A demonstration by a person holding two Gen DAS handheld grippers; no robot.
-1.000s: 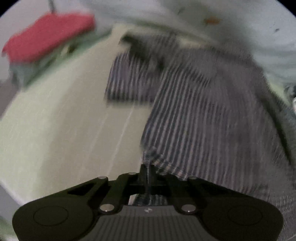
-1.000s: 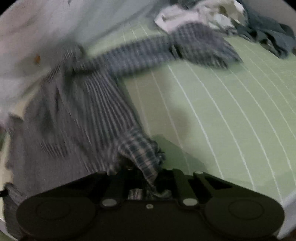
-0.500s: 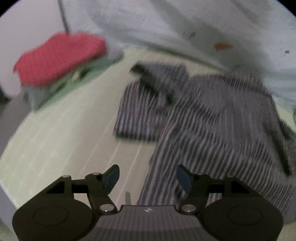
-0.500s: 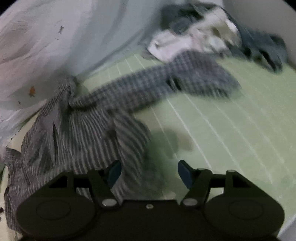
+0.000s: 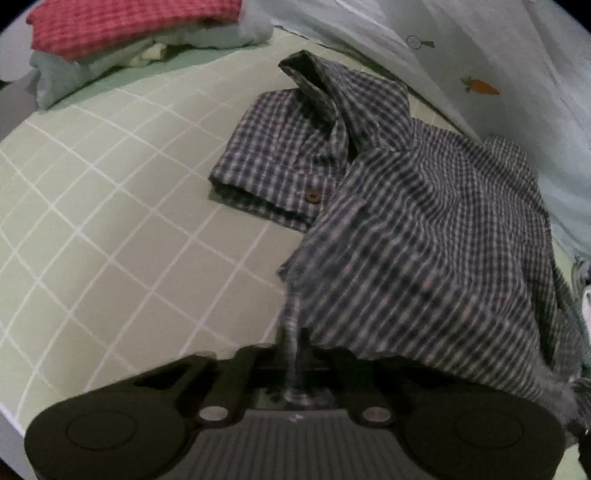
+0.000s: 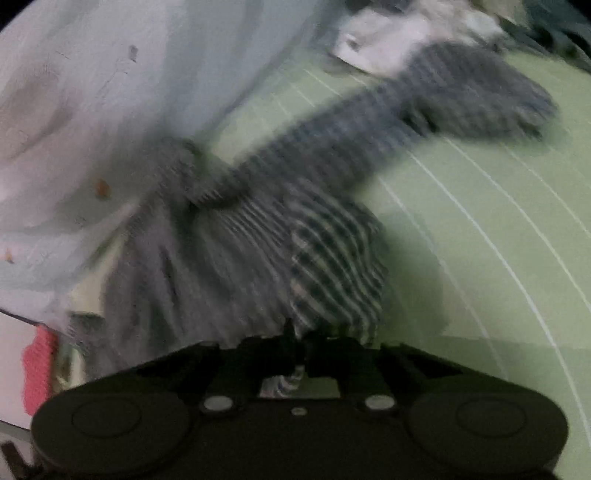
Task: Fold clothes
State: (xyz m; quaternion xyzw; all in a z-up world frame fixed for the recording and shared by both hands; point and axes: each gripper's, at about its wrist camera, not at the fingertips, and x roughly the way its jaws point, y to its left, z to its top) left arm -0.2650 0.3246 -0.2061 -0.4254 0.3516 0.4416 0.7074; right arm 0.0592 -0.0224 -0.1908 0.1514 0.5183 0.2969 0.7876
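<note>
Checked fabric fills the left wrist view: the left gripper [image 5: 295, 369] has just closed its jaws on the hem of the dark plaid shirt [image 5: 424, 236], which lies spread on the green grid-patterned bed [image 5: 110, 221], one cuffed sleeve [image 5: 273, 166] folded beside the body. Folded clothes topped by a red garment [image 5: 129, 26] sit at the far edge. Right wrist view, blurred: the right gripper [image 6: 295, 354] has likewise just clamped onto the shirt's cloth; its other sleeve [image 6: 424, 110] stretches toward a heap of unfolded clothes [image 6: 406, 29].
</note>
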